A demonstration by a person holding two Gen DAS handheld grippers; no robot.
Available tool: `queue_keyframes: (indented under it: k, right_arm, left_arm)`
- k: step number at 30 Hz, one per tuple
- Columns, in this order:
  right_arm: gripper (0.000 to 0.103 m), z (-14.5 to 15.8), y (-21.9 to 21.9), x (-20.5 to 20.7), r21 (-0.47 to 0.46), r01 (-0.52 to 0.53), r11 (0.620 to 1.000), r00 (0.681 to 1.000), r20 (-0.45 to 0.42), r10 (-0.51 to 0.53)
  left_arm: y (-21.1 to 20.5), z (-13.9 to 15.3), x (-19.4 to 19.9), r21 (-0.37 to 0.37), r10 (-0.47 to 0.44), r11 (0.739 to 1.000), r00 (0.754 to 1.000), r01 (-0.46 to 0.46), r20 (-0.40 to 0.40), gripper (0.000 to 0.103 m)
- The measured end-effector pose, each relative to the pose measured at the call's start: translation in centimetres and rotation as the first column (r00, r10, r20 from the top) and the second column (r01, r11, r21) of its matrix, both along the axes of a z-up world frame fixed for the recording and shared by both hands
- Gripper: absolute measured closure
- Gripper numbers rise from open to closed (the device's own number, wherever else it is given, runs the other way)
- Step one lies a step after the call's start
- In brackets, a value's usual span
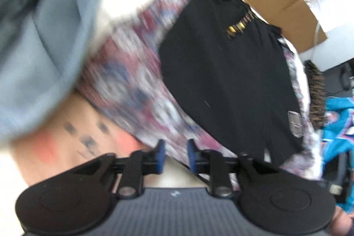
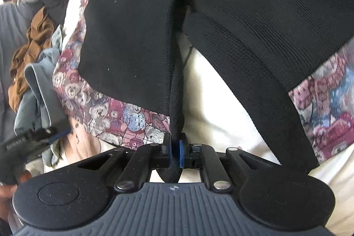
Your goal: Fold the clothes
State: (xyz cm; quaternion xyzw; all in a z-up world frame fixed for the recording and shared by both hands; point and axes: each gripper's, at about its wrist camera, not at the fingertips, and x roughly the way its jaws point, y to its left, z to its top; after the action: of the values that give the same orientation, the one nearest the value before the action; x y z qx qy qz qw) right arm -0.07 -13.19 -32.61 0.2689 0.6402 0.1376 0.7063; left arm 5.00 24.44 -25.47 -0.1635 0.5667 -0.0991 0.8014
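1. Right now the right gripper (image 2: 174, 148) is pinching a fold of the black garment (image 2: 132, 37), its blue pads closed on the cloth.
2. That garment is lying across a teddy-bear patterned fabric (image 2: 106, 112) on a white surface (image 2: 212, 103).
3. Meanwhile the left gripper (image 1: 176, 153) is hovering with its jaws parted and nothing between them, pointing at the patterned fabric's near edge.
4. Off to the left, grey-blue clothing (image 1: 44, 54) is lying bunched, blurred in the left wrist view.
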Motion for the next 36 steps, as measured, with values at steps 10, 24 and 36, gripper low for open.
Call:
queue_keyframes:
  k: [10, 24, 36]
  right_arm:
    - [0.081, -1.8, -0.5, -1.4, 0.055, 0.133, 0.990, 0.991, -0.020, -0.132]
    - [0.103, -0.4, -1.2, -1.3, 0.001, 0.066, 0.998, 0.997, 0.042, -0.066]
    - [0.103, -0.8, -2.3, -1.5, -0.001, 0.070, 0.998, 0.996, 0.046, -0.070]
  left_arm:
    - [2.0, 0.0, 5.2, 0.142, -0.037, 0.989, 0.999, 0.035, 0.014, 0.053]
    - [3.5, -1.8, 6.2, 0.225, -0.027, 0.974, 1.000, 0.029, -0.013, 0.054]
    - [2.1, -2.9, 5.6, 0.348, -0.194, 0.922, 0.981, 0.171, 0.029, 0.053]
